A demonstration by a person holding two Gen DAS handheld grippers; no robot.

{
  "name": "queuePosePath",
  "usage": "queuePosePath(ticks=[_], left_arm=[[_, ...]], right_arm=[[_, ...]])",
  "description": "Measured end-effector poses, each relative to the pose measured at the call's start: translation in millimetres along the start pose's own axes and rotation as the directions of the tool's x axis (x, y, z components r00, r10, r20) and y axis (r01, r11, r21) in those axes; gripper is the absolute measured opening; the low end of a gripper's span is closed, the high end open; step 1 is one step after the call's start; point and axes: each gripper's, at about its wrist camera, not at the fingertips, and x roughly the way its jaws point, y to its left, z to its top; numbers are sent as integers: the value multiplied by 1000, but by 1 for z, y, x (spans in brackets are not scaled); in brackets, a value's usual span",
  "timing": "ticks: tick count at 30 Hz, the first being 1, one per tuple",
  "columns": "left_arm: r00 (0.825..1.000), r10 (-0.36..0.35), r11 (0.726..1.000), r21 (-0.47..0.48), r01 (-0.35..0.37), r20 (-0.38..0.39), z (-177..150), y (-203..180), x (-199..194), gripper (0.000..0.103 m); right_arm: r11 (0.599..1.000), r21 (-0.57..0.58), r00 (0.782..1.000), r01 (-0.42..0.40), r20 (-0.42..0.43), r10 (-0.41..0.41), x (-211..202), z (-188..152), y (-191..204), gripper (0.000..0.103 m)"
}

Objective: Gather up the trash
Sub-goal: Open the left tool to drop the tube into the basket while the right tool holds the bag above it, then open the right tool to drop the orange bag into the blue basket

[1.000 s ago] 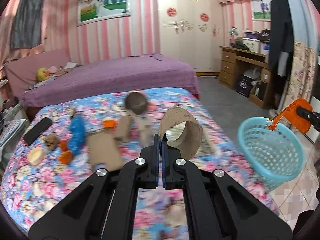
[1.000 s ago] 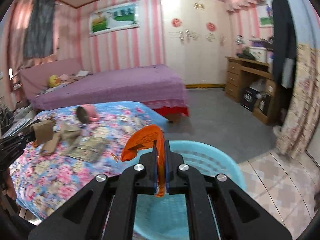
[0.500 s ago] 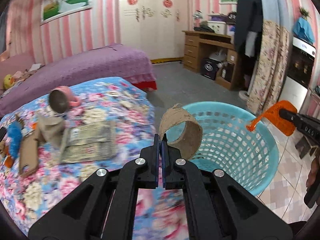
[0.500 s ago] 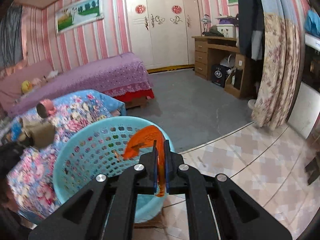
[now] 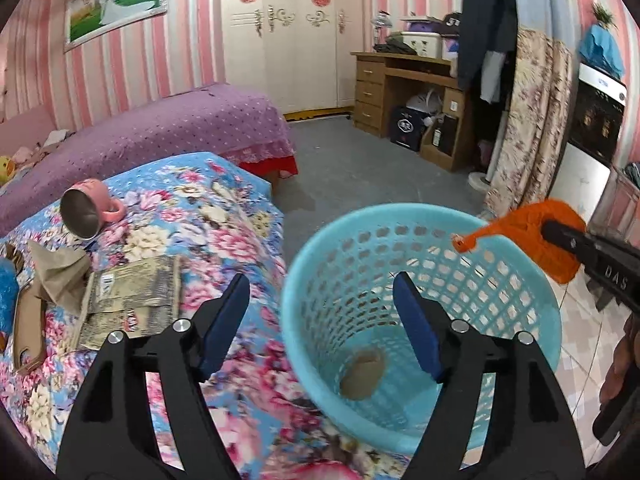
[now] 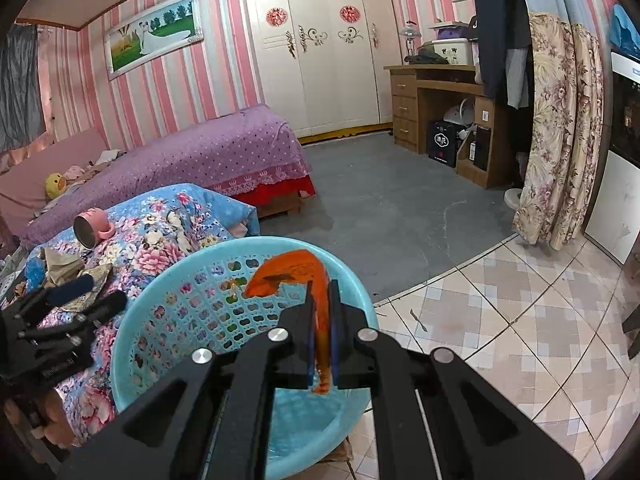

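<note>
orange peel (image 6: 298, 276): clamped in my R gripper (image 6: 322, 344); jaws nearly shut on it, pads flat on the lower strip. Curved upper end arcs up and to the left in the R wrist view; a short stub hangs below the pads.
peel vs basket: blue plastic basket (image 6: 132, 344) lies directly under and ahead of my R fingers. Peel sits above the opening, inside the rim line on the near-right side. No contact w/ the mesh wall that I can see.
peel long axis: roughly upright in the grip, tip bent over toward basket centre. Judgement: a plain let-go should drop it inside.
nearer hand: R, it holds the piece. L is done w/ its load.
cardboard ring (image 5: 362, 374): brown, lying on the basket floor, free of any finger.
L gripper (image 5: 320, 312): jaws opening, wide, nothing between the blue pads; over the basket's near-left rim, pointing down into it.
R hand pose: pitched down over the basket, comes in from the right in the L wrist view.
left on bed: brown paper scrap (image 5: 60, 272), printed wrapper (image 5: 132, 292), cardboard strip (image 5: 28, 328) on the floral quilt (image 5: 208, 216); well apart from both grippers. Pink mug (image 5: 90, 214) on its side, prob not trash.
</note>
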Motion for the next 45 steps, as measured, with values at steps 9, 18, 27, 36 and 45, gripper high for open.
queuePosePath(ticks=[9, 18, 27, 36, 45], left_arm=[[991, 100, 991, -101, -90, 94, 5, 48, -35, 95], [981, 156, 981, -138, -140, 116, -2, 96, -68, 97], [967, 223, 962, -188, -197, 127, -6, 152, -93, 97], [941, 322, 931, -216, -295, 101, -24, 214, -109, 97], [919, 390, 889, -283, -359, 58, -51, 268, -119, 97]], right_arm=[[1000, 3, 1000, 9, -22, -8, 13, -1, 19, 7], [999, -45, 999, 26, -43, -28, 31, 2, 73, 56], [996, -74, 999, 48, 6, -48, 22, 5, 115, 96], [997, -54, 997, 62, 52, -59, 14, 9, 143, 99], [997, -63, 997, 46, 67, -42, 20, 8, 176, 99]])
